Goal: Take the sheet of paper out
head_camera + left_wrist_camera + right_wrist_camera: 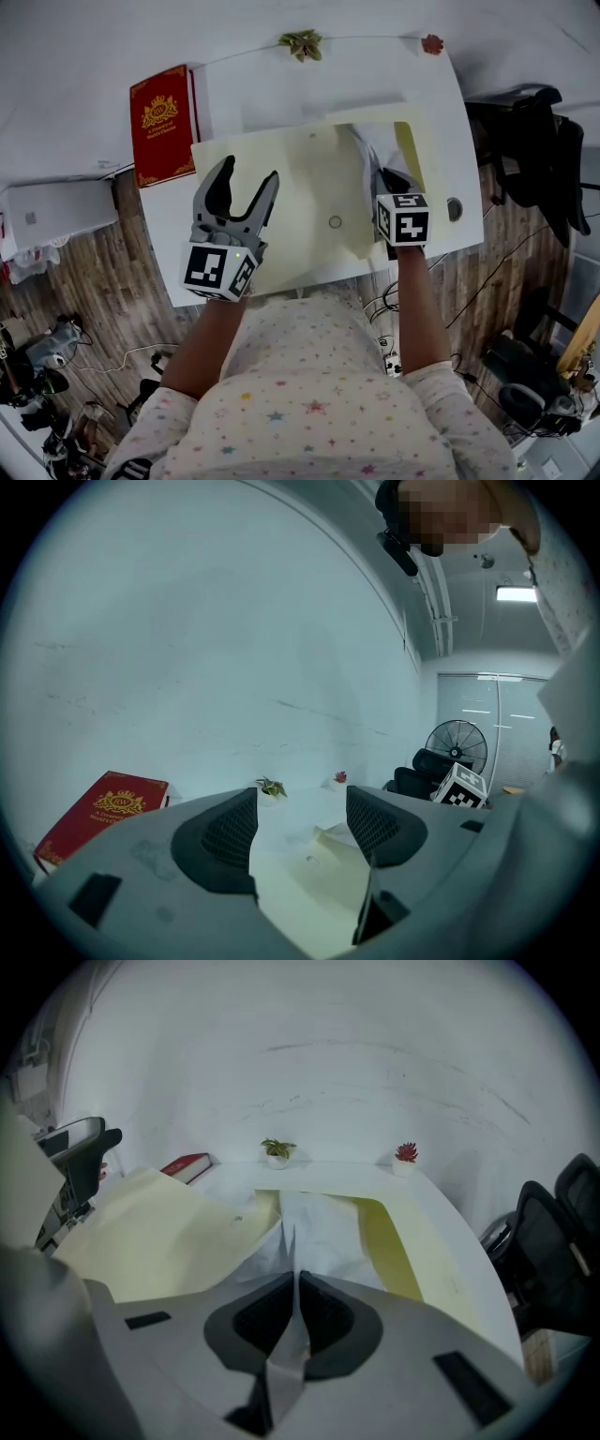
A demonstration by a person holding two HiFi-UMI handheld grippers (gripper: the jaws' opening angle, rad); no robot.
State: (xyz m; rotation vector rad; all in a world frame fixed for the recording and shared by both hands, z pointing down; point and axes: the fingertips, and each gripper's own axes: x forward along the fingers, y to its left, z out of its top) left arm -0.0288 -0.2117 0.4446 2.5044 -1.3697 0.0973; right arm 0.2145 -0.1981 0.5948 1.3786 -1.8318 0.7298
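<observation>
A white desk stands with its far edge against a plain white wall, on a floor of grey-brown wood planks. A black office chair sits just off the desk's right edge. A white boxy unit lies off the left edge, along the wall. Dark equipment clutters the floor near the left. Beyond the chair, a standing fan shows under a lit ceiling panel.

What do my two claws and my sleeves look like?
The left claw and right claw are grey with dark ribbed pads, each carrying a white cube printed with black square markers. The sleeves are pale with small coloured stars.
</observation>
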